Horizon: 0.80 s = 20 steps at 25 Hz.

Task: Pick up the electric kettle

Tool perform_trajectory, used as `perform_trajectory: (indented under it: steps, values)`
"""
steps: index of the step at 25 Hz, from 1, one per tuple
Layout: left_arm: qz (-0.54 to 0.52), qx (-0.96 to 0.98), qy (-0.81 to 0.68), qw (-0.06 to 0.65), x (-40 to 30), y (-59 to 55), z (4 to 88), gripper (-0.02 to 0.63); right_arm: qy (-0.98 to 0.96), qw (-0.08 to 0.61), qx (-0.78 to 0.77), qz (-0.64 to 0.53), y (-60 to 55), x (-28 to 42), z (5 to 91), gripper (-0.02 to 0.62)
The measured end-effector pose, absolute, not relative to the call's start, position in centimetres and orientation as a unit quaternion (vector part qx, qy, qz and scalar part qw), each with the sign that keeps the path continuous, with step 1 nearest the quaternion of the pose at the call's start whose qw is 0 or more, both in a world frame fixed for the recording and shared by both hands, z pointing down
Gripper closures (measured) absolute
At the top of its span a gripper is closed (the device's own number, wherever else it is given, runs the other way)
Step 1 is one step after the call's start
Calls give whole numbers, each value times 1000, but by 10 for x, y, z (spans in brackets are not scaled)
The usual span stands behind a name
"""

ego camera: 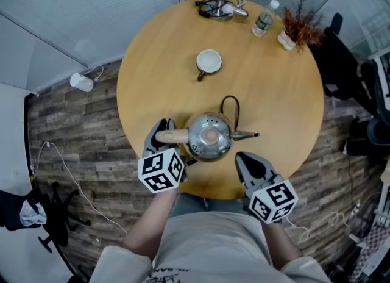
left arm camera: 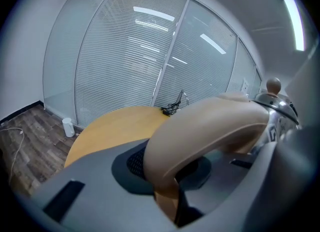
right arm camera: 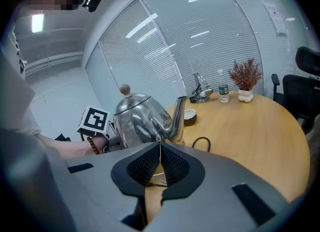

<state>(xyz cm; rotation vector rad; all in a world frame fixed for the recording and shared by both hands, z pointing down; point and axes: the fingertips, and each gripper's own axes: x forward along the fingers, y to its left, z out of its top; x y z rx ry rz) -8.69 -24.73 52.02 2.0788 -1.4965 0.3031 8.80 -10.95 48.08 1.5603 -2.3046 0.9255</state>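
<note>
Closest in, the right gripper (right arm camera: 160, 162) hangs at the near table (ego camera: 286, 111) edge with its jaws pressed together, pads touching, nothing between them. It sits just off the spout side of the kettle (ego camera: 209, 136) and has no part in the grasp.

Now the left gripper (ego camera: 158, 138) - this is the one that matters. Its jaws are clamped across the tan handle (left arm camera: 210, 128), which fills the gap between the pads in the left gripper view.

The kettle sits close to the near edge of the round table, straight ahead of the person. Its long axis runs side to side: handle out to the person's left, into the left gripper, and spout (ego camera: 247, 134) pointing right. So the left hand is the nearer one, and it has the hold. The base is hidden behind the right jaws, so I can't tell if it has left the tabletop.

From here the lift looks like a straight pull upward - the body's weight hangs to the right of the grip and may tip the spout down.

Just beyond loops a black cord (ego camera: 230, 106), then a cup (ego camera: 209, 61), and at the far rim a bottle (ego camera: 263, 21) and a plant (ego camera: 298, 28).
</note>
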Motion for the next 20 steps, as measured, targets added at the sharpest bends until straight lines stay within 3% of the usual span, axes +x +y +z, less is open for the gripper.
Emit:
perform_trajectory:
  steps: [20]
  values:
    - [116,764,-570,278,-116,-207,475,543,-796,78,543,257,-98,93,425,563]
